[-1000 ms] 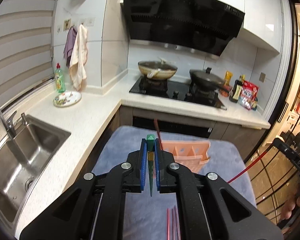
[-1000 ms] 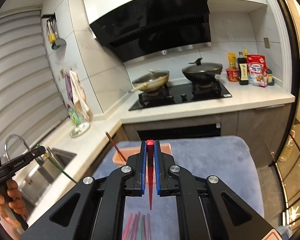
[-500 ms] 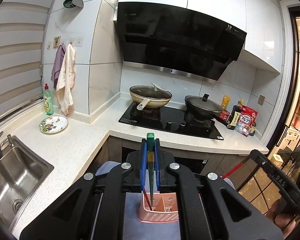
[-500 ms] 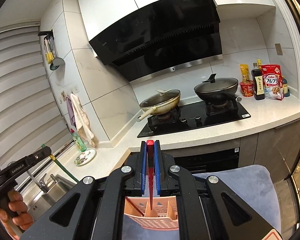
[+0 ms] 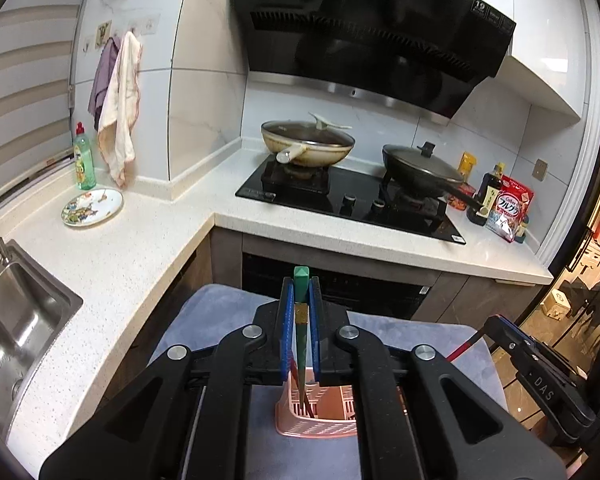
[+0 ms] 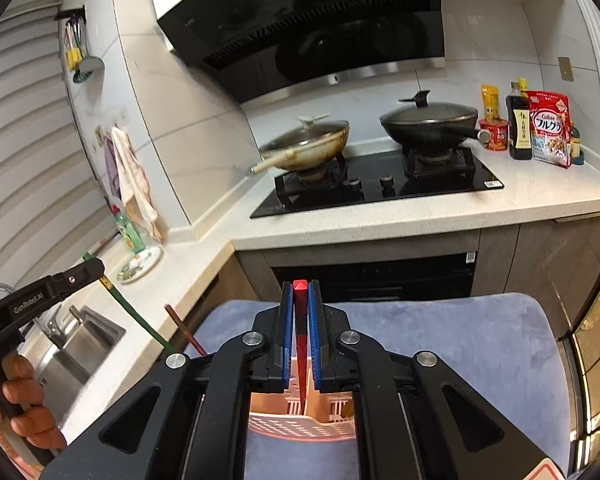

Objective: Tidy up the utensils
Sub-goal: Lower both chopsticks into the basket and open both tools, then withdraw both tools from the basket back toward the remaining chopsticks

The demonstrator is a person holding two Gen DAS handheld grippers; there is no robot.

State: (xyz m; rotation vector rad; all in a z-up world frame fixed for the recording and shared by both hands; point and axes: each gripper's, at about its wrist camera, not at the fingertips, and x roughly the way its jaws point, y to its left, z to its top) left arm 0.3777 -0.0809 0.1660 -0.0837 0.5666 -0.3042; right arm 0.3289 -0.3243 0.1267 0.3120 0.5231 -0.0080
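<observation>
**Two chopsticks held over a pink utensil basket**

The landmark is a pink slotted utensil basket (image 5: 320,412) standing on a blue-grey cloth (image 5: 400,332) that covers the near surface. Directly above the basket, the left gripper (image 5: 300,320) has its blue-padded jaws pinching a green chopstick (image 5: 301,280), which points down into the basket's left part, next to a dark red chopstick (image 6: 184,330) already leaning inside. The right gripper (image 6: 300,324), also above the basket, has its jaws pinching a red chopstick (image 6: 300,292) whose tip reaches down among the basket's dividers. To the left of the basket, a person's hand (image 6: 24,412) grips the left gripper's handle. Further left of the basket lies a steel sink (image 5: 16,332) set into a speckled white counter (image 5: 140,248). Beyond the basket, on that counter, sits a black hob (image 5: 352,200) carrying a cream lidded pan (image 5: 308,146) and a black lidded pan (image 5: 420,168). To the far right of the basket stand a red cereal bag (image 6: 550,132) and a dark sauce bottle (image 6: 520,124).
</observation>
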